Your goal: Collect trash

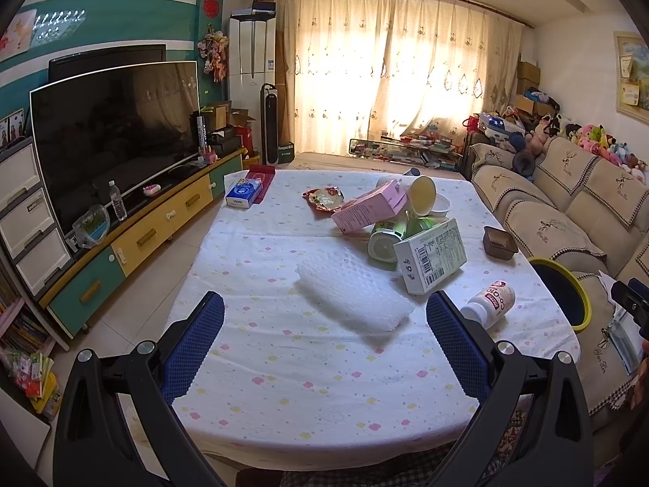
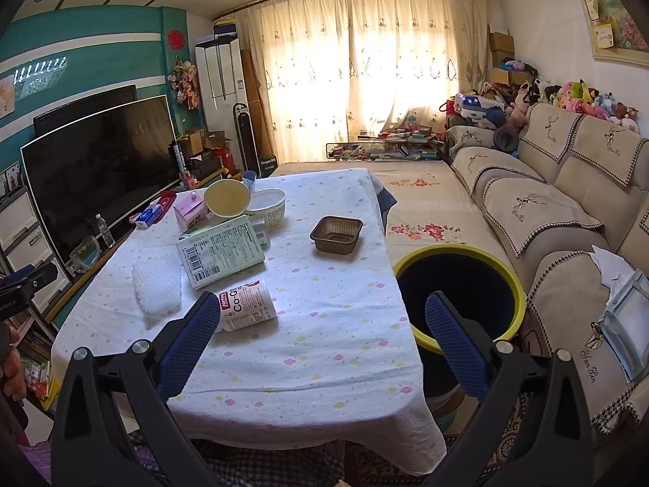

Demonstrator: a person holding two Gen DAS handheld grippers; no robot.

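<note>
Trash lies scattered on the table (image 1: pixel 284 385): a white bubble-wrap pad (image 1: pixel 353 296), a white barcode box (image 1: pixel 432 257), a pink carton (image 1: pixel 367 207), green cans (image 1: pixel 385 241), a white Co-Q10 bottle (image 1: pixel 488 300), a red snack wrapper (image 1: pixel 324 198) and a brown plastic tray (image 1: pixel 499 242). My left gripper (image 1: pixel 324 316) hangs open above the near table, the bubble wrap just beyond its fingertips. My right gripper (image 2: pixel 322 318) is open too; its left finger (image 2: pixel 190 341) overlaps the bottle (image 2: pixel 247 304). A yellow-rimmed dark bin (image 2: pixel 460 288) stands right of the table (image 2: pixel 324 365).
A blue tissue box (image 1: pixel 243 195) sits at the table's far left corner. A TV (image 1: pixel 113 134) on a long cabinet runs along the left wall. A beige sofa (image 2: pixel 568 211) with papers on it flanks the right. A cluttered glass table (image 1: pixel 405 148) stands by the curtains.
</note>
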